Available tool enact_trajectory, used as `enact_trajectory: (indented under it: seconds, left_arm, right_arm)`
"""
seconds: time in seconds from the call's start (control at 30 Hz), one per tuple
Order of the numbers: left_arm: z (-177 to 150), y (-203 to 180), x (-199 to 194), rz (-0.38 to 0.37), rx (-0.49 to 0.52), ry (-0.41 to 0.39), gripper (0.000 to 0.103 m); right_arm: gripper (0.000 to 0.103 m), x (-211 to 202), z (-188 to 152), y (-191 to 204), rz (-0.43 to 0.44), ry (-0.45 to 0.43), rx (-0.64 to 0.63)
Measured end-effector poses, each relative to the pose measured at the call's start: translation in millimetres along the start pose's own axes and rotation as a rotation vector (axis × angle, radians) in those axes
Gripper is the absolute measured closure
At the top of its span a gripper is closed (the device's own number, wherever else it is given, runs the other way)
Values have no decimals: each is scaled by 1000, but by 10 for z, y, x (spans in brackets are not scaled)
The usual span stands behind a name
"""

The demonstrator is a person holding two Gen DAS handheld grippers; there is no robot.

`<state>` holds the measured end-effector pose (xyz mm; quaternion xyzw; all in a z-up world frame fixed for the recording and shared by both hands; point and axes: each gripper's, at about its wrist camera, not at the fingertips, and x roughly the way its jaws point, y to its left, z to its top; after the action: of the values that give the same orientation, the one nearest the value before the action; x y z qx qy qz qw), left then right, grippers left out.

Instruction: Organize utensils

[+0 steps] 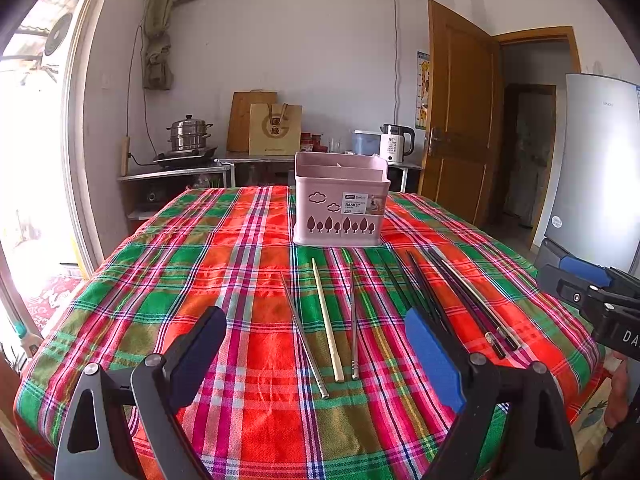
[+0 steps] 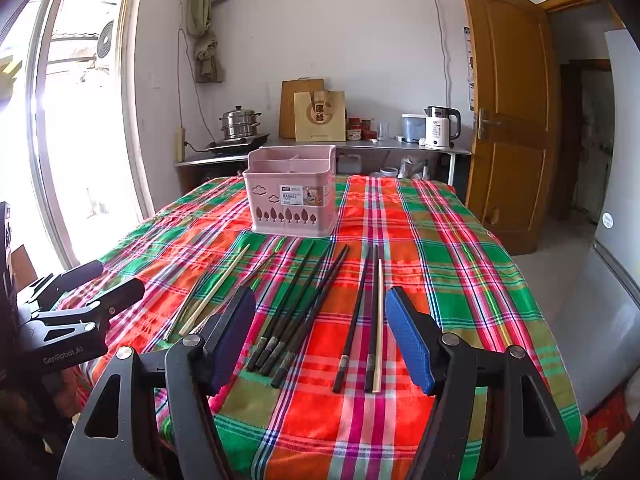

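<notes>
A pink utensil basket (image 1: 340, 200) (image 2: 292, 196) with dividers stands upright at the middle of the plaid table. In front of it lie loose chopsticks. Two metal chopsticks (image 1: 304, 340) flank a pale wooden chopstick (image 1: 327, 324) (image 2: 216, 288), and all three lie between the fingers of my open left gripper (image 1: 316, 356). Several black chopsticks (image 1: 440, 296) (image 2: 296, 312) lie further right. My right gripper (image 2: 320, 336) hangs open over them, holding nothing. Two more black chopsticks (image 2: 362, 320) and a pale chopstick (image 2: 378, 320) lie beside its right finger.
The table wears a red and green plaid cloth (image 1: 224, 248) (image 2: 448, 264). Behind it a metal counter (image 2: 360, 146) holds a steamer pot, a paper bag and a kettle. A window is on the left, a wooden door (image 2: 508, 120) and a fridge (image 1: 596, 168) on the right.
</notes>
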<state>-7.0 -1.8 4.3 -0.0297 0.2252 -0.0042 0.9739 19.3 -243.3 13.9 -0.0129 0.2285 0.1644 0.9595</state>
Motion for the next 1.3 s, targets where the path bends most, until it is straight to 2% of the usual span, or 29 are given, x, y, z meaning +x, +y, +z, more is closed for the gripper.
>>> enact_trajectory:
  seconds: [0.63, 0.9, 1.13, 1.3]
  left_arm:
    - [25, 2, -1, -1, -2, 3, 12]
    - [28, 23, 105, -11, 2, 28, 12]
    - [94, 61, 389, -56, -3, 92, 12]
    - [175, 52, 742, -50, 25, 164, 12]
  right_arm:
    - [35, 21, 12, 25, 4, 6, -5]
    - [35, 98, 17, 1, 9, 18, -4]
    - [35, 352, 50, -68, 26, 69, 1]
    - [35, 615, 88, -142, 50, 129, 20]
